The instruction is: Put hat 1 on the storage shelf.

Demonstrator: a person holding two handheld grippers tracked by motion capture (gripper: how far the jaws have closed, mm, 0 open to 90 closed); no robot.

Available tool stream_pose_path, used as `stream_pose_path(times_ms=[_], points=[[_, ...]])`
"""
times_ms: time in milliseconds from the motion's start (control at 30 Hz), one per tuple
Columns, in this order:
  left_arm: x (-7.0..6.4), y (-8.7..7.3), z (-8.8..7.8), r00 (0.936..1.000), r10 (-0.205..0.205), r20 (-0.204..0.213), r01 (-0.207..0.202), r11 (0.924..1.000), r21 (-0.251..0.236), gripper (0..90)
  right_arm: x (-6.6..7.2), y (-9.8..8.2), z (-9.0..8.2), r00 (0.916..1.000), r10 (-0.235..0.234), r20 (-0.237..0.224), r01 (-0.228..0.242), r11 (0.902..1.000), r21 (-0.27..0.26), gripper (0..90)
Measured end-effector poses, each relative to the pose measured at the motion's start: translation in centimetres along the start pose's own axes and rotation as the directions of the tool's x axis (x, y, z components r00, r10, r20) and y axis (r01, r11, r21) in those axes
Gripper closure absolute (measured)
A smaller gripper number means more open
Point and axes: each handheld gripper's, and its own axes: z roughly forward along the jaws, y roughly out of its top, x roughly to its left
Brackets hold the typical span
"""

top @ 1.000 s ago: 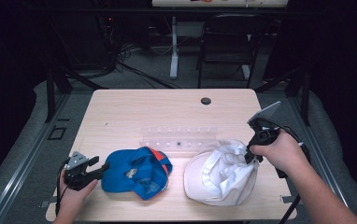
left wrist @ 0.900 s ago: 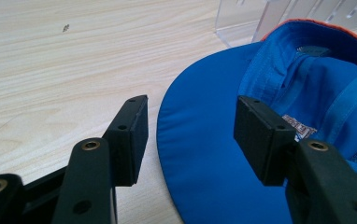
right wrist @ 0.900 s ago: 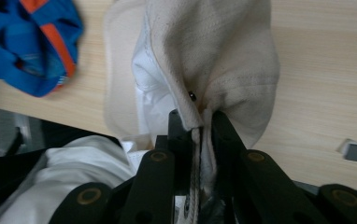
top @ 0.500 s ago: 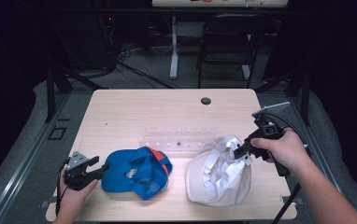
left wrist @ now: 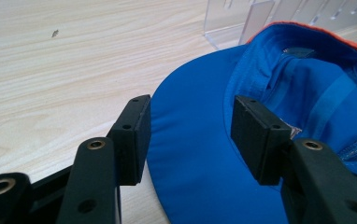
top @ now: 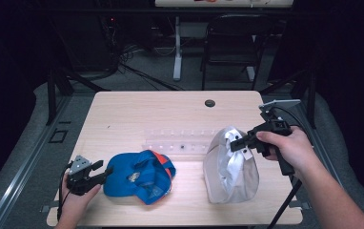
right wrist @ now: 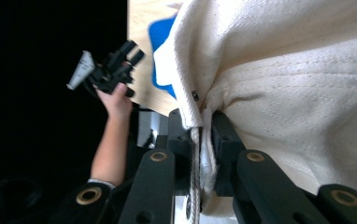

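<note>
A pale wooden table (top: pixel 137 114) in a dark room; the left gripper (left wrist: pixel 190 135), jaws apart, straddles the blue cap (top: pixel 139 175) brim, crown lying beyond; the right gripper (right wrist: pixel 201 154) is clamped on the white cap (top: pixel 231 167) edge.

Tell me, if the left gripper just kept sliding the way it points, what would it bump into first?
Probably the blue cap. The left gripper is open, with the cap's brim already lying between its jaws, so going on it would likely slide along the brim and meet the cap's crown.
</note>
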Motion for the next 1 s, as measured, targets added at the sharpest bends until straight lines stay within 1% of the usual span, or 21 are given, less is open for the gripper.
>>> stream_pose_path(times_ms=[33, 67, 133, 167, 200, 333, 367, 400, 433, 467, 500, 600, 667, 733, 767, 800, 833, 867, 900, 933, 1000], points=[[-0.3, 0.1, -0.1, 1.0, 0.003, 0.01, -0.003, 1.0, -0.009, 48.2, 0.1, 0.1, -0.3, 0.9996, -0.005, -0.027, 0.004, 0.9998, -0.018, 81.4], [-0.3, 0.1, -0.1, 1.0, 0.003, 0.01, -0.003, 1.0, -0.009, 48.0, 0.1, 0.1, -0.3, 0.9996, -0.005, -0.027, 0.004, 0.9998, -0.018, 81.4], [-0.6, 0.2, -0.1, 0.9998, 0.013, 0.014, -0.013, 0.9998, -0.016, 47.7, 0.1, 0.2, -0.5, 0.9985, -0.001, -0.055, -0.001, 0.9993, -0.037, 81.4], [-0.7, 0.3, -0.1, 0.9997, 0.019, 0.014, -0.019, 0.9998, -0.01, 47.2, 0.2, 0.3, -0.6, 0.9965, -0.004, -0.084, -0.001, 0.9988, -0.05, 81.4], [-0.9, 0.3, 0.0, 0.9997, 0.021, 0.016, -0.021, 0.9996, -0.022, 47.2, 0.2, 0.3, -0.6, 0.9965, -0.004, -0.084, -0.001, 0.9988, -0.05, 81.4], [-1.3, 0.4, 0.0, 0.9989, 0.036, 0.029, -0.036, 0.9992, -0.019, 46.7, 0.9, 0.7, -0.3, 0.9898, -0.016, -0.142, 0.006, 0.9976, -0.069, 81.4], [-1.3, 0.4, 0.0, 0.9987, 0.038, 0.033, -0.038, 0.9991, -0.021, 46.7, 0.9, 0.7, -0.3, 0.9898, -0.016, -0.142, 0.006, 0.9976, -0.069, 81.4], [-1.4, 0.5, -0.1, 0.9986, 0.041, 0.034, -0.04, 0.9991, -0.015, 46.7, 1.2, 0.8, -0.1, 0.9877, -0.014, -0.156, 0.002, 0.997, -0.077, 81.4], [-1.5, 0.5, 0.0, 0.9984, 0.042, 0.038, -0.041, 0.999, -0.019, 46.6, 1.2, 1.0, -0.1, 0.986, -0.027, -0.164, 0.016, 0.9974, -0.071, 81.4], [-1.5, 0.6, 0.0, 0.9983, 0.045, 0.036, -0.045, 0.9989, -0.018, 46.6, 1.4, 1.3, 0.0, 0.9819, -0.027, -0.187, 0.013, 0.9972, -0.074, 81.3], [-1.6, 0.5, 0.0, 0.9983, 0.045, 0.036, -0.044, 0.9986, -0.029, 46.6, 1.4, 1.3, 0.0, 0.9819, -0.027, -0.187, 0.013, 0.9972, -0.074, 81.3], [-1.8, 0.7, -0.2, 0.9976, 0.056, 0.04, -0.055, 0.9982, -0.023, 46.5, 1.5, 1.9, 0.3, 0.9724, -0.024, -0.232, 0.004, 0.9963, -0.085, 81.3], [-2.1, 0.8, -0.2, 0.9978, 0.055, 0.035, -0.054, 0.9975, -0.045, 46.5, 1.6, 2.3, 0.3, 0.9666, -0.026, -0.255, 0.002, 0.9958, -0.092, 81.3], [-2.3, 1.0, -0.3, 0.9972, 0.061, 0.044, -0.059, 0.9974, -0.041, 46.4, 1.8, 2.6, 0.4, 0.9612, -0.028, -0.274, 0.001, 0.9953, -0.097, 81.3], [-2.4, 1.0, -0.3, 0.9972, 0.062, 0.042, -0.059, 0.9965, -0.058, 46.4, 2.1, 2.9, 0.6, 0.9618, -0.03, -0.272, 0.001, 0.9944, -0.105, 81.3], [-2.8, 1.3, -0.4, 0.9967, 0.06, 0.056, -0.056, 0.9963, -0.064, 46.4, 2.2, 3.0, 0.8, 0.9641, -0.03, -0.264, 0.001, 0.9941, -0.109, 81.3], [-2.8, 1.3, -0.4, 0.9967, 0.06, 0.056, -0.056, 0.9963, -0.064, 46.4, 2.2, 3.0, 0.8, 0.9641, -0.03, -0.264, 0.001, 0.9941, -0.109, 81.3], [-3.0, 1.5, -0.4, 0.9966, 0.055, 0.062, -0.05, 0.9957, -0.077, 46.4, 2.4, 3.2, 0.9, 0.9665, -0.028, -0.255, 0.0, 0.994, -0.109, 81.3], [-3.6, 2.1, -0.5, 0.9941, 0.076, 0.078, -0.069, 0.9943, -0.082, 46.4, 2.8, 3.5, 1.1, 0.9684, -0.031, -0.248, 0.003, 0.9935, -0.114, 81.3], [-3.6, 2.1, -0.5, 0.9941, 0.076, 0.078, -0.069, 0.9943, -0.082, 46.4, 2.8, 3.5, 1.1, 0.9684, -0.031, -0.248, 0.003, 0.9935, -0.114, 81.3], [-4.6, 2.7, -0.4, 0.9905, 0.104, 0.089, -0.097, 0.9921, -0.079, 46.5, 3.2, 3.9, 1.2, 0.9682, -0.037, -0.247, 0.008, 0.9932, -0.116, 81.3]])
